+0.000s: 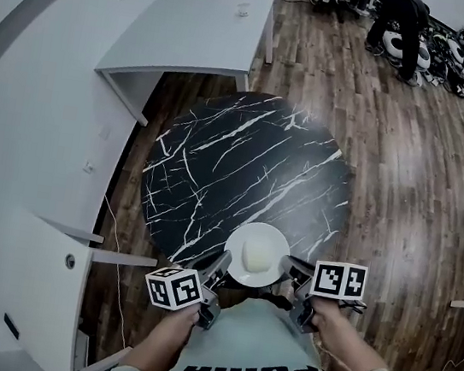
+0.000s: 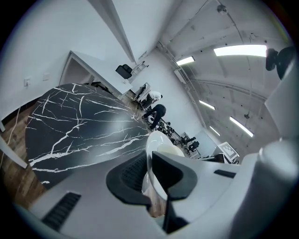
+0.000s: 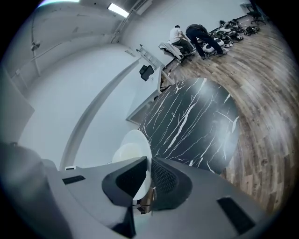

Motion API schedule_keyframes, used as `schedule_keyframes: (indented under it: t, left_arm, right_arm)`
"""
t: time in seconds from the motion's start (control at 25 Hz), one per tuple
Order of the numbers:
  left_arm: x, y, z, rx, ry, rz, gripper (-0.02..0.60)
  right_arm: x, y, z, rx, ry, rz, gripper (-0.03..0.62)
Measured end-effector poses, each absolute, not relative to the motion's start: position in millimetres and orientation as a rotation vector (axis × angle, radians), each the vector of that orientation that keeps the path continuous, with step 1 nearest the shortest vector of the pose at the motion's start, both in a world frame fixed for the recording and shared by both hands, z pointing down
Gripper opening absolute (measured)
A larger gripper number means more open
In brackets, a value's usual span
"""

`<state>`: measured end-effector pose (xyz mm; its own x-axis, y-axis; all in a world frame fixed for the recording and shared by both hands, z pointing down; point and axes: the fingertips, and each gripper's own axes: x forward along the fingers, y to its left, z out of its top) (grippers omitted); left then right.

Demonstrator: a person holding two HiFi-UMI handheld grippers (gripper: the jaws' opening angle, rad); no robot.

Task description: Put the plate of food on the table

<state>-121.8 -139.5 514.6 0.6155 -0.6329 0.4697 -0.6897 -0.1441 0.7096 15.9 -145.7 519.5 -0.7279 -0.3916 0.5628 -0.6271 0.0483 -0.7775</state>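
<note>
Item: white plate (image 1: 256, 256) carrying one pale, rounded portion of food (image 1: 255, 250), held between two grippers at the near edge of a round black marble desk (image 1: 245, 156). Left gripper (image 2: 152, 175): jaws closed on the plate's left rim, which ran edge-on between the pads in the left gripper view. Right gripper (image 3: 148, 177): jaws likewise clamped on the opposite rim, the plate thin between them. Position: the plate overlapped the desk's nearest rim, close to the person's chest. Whether its underside touched the marble could not be told from any view. Attitude: roughly level in the head view, the food seated near the centre. Desk surface: otherwise bare, white-veined, with open room ahead of the plate. Surroundings: a white desk (image 1: 202, 38) beyond, wooden floor (image 1: 421, 191), a person (image 1: 404, 16) bent over equipment far off. Step judged in hand: carrying the plate in over the desk, placement not yet finished. Next move, as judged: advance both grippers together, keep the plate level, lower it until it sits flat, then part both sets of jaws and draw them off sideways.
</note>
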Motion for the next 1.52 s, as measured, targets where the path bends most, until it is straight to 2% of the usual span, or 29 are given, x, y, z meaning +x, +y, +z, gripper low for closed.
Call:
schedule_keyframes:
  t: [0.68,1.52]
  left_arm:
    - [-107.7,-215.4,571.6,1.746,-1.098,0.114,0.044]
    - [-103.6,-239.9,667.3,1.674,-1.124,0.252,0.054]
  right_arm:
    - [30.1,-231.2,565.5,1.000,-2.037,1.726,0.034]
    - [35.1,-258.2,654.9,0.992,-1.915,1.783,0.034]
